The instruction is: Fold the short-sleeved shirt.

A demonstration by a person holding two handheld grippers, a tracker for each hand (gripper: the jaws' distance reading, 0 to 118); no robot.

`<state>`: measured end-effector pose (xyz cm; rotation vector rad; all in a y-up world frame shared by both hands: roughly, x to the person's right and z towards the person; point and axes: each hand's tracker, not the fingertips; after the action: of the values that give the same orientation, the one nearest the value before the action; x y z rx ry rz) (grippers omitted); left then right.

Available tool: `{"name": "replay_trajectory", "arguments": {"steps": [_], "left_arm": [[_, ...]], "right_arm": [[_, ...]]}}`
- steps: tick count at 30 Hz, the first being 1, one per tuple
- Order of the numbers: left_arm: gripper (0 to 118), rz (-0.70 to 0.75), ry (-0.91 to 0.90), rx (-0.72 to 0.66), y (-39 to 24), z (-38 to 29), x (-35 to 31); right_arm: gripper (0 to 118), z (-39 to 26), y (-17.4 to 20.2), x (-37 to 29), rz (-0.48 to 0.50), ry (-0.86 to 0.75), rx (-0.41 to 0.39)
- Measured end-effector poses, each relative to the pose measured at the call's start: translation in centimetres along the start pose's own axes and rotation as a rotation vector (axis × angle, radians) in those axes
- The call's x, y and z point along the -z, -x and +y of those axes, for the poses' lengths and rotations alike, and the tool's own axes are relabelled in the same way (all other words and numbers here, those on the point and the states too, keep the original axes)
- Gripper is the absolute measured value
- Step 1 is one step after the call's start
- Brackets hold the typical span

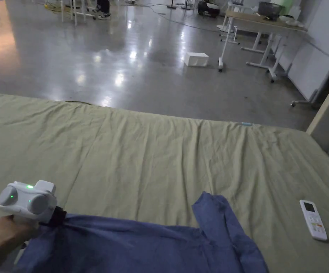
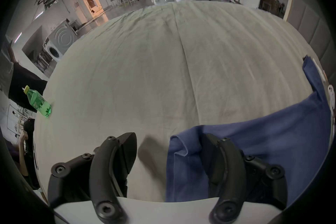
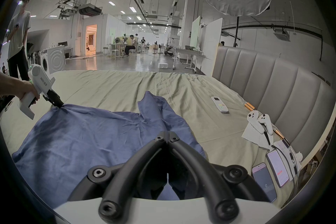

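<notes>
1. Blue short-sleeved shirt [image 1: 142,245] lies spread on the pale green bedsheet [image 1: 153,153], at the near edge of the bed, with one sleeve [image 1: 215,213] pointing away from me.
2. My left gripper [image 2: 167,144] sits at the shirt's left corner. In its own view the jaws stand wide apart: one jaw lies on the blue cloth and the other over bare sheet, so nothing is clamped between them.
3. From the right gripper view, that left gripper [image 3: 59,104] has its tip touching the bunched corner of the shirt, with my left hand [image 3: 27,90] around the white handle.
4. My right gripper [image 3: 167,138] has its jaws closed tip to tip above the shirt's near right part. I cannot tell whether any cloth is pinched between them.
5. A white remote control [image 1: 313,220] lies on the sheet to the right of the shirt, well apart from it.
6. A green plastic bottle [image 2: 38,101] lies at the far left edge of the bed.
7. Two phones [image 3: 271,173] rest by the padded grey headboard [image 3: 272,82] on the right.
</notes>
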<state>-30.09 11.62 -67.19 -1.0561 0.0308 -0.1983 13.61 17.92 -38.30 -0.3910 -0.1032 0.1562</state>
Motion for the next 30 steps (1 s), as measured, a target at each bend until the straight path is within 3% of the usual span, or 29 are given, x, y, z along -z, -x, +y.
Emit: {"name": "replay_trajectory", "arguments": {"steps": [1,5,7,12,15,16,18,19,23,30], "left_arm": [[66,-0.019,-0.020,-0.006,-0.1,-0.2,0.0],[20,-0.040,-0.042,0.016,-1.6,-0.3,-0.1],[7,-0.060,-0.039,0.048,-2.2,-0.3,-0.2],[6,-0.057,-0.061,0.027,-1.3,-0.5,-1.4],[6,-0.059,-0.084,0.009,-0.8,-1.1,-2.6],[6,-0.061,-0.086,0.003,-0.5,-1.3,-2.7],[6,-0.057,-0.100,-0.004,-0.2,-1.8,-3.5],[6,-0.060,-0.097,-0.009,-0.1,-1.9,-3.7],[6,-0.057,-0.112,-0.033,0.0,-2.5,-4.8],[6,-0.049,-0.130,-0.042,-0.3,-2.5,-5.8]], "right_arm": [[0,0.0,0.0,-0.1,0.000,0.002,-0.004],[0,-0.1,0.0,-0.2,0.002,0.012,-0.015],[0,0.0,-0.4,0.2,0.001,0.020,-0.008],[0,1.7,-2.7,4.7,0.026,0.094,0.022],[2,3.2,-5.0,10.9,0.059,0.242,0.081],[10,3.4,-5.7,12.7,0.036,0.282,0.117],[50,4.2,-7.2,17.8,0.101,0.388,0.131],[63,4.3,-7.7,20.3,0.107,0.429,0.114],[64,5.5,-7.7,25.2,0.167,0.538,0.044],[64,4.6,-6.6,29.7,0.136,0.629,0.006]]}}
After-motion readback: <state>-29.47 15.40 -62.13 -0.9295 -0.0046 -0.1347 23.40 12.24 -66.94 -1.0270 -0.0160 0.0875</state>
